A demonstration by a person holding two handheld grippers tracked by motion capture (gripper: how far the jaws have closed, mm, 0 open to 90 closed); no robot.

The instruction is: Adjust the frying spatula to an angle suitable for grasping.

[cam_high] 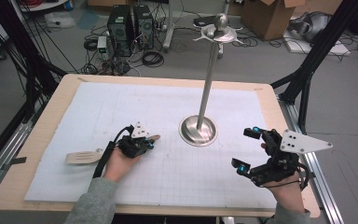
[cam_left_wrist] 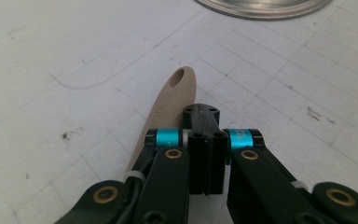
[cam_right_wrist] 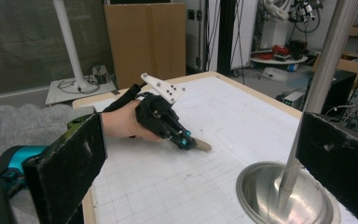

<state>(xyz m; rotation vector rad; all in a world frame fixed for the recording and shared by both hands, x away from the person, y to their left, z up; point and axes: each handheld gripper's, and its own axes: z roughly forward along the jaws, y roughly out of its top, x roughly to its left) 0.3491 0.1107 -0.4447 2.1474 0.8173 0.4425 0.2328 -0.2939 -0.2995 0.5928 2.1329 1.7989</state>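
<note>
Spatula [cam_high: 83,157] in beige lies flat on the white gridded mat [cam_high: 121,107] at the left of the high view, its slotted blade pointing left and its handle running right under the left claw [cam_high: 145,143]. The left gripper view adds what the high view cannot resolve: the two black jaws stand pressed together, with the spatula's handle [cam_left_wrist: 172,100] passing beneath them and its end, pierced by a hanging hole, poking out beyond the tips; whether the jaws pinch the handle is not clear. From the right gripper view the left claw [cam_right_wrist: 186,141] appears side-on, tilted down to the mat with the handle tip just past it, held by a hand in a grey sleeve. The right claw [cam_high: 247,148] hovers at the right of the mat with its jaws wide and nothing between them. A steel stand [cam_high: 208,88] with a round base [cam_high: 198,131] rises between the two claws. The mat covers a pale wooden surface [cam_high: 42,135]; beyond it the grey floor carries computer towers [cam_high: 130,25], tangled cables and a cardboard box [cam_high: 272,16].
</note>
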